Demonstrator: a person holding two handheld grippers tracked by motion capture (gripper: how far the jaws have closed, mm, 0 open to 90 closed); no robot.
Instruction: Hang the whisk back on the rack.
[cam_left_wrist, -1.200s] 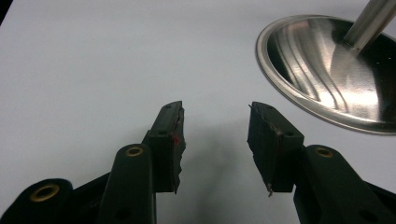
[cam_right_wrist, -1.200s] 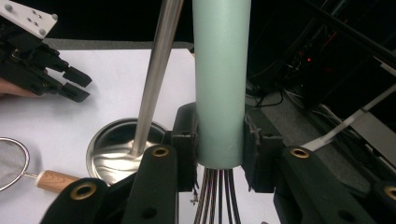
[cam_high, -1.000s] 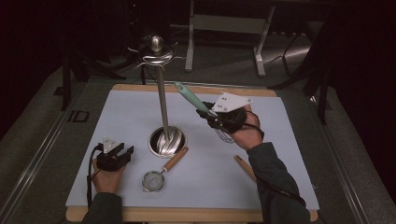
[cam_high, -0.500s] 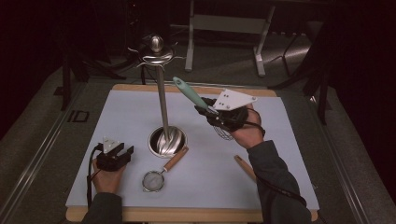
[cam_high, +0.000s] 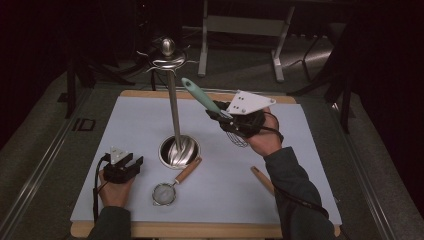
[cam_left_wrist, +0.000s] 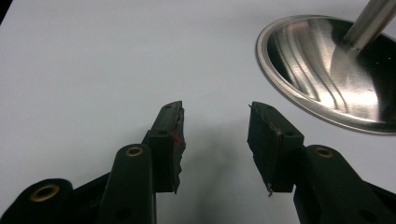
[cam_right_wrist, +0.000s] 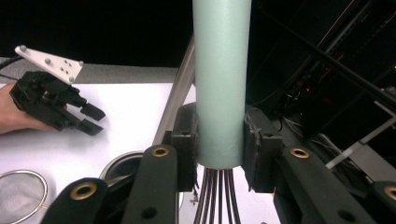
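My right tool (cam_high: 226, 116) is pinching a whisk (cam_high: 202, 99) by the lower end of its mint-green handle, both pads pressed flat on it in the right gripper view (cam_right_wrist: 219, 140), with the wire loops (cam_right_wrist: 218, 198) hanging below the grip. In the high view the whisk is held clear above the tabletop (cam_high: 300, 165), its handle slanting up and to the left, its tip close to the tall metal pole (cam_high: 173, 115) of the hanging stand. That pole is what stands nearest in the way: in the right gripper view it runs up just behind the handle on the left, and whether the two touch I cannot tell. The pole rises from a shiny round base (cam_high: 179, 151) in the middle of the tabletop and ends in a ring of hooks under a knob (cam_high: 168, 47). Just in front of the base lies a small sieve (cam_high: 165, 193) with a wooden handle pointing up toward the base. A second wooden handle (cam_high: 262, 179) lies beside my right sleeve, its far end hidden by the arm. My left tool (cam_high: 129, 166) rests low on the tabletop, well apart from the whisk, its jaws spread with nothing between them (cam_left_wrist: 215, 135), pointed toward the base's rim (cam_left_wrist: 299, 100).
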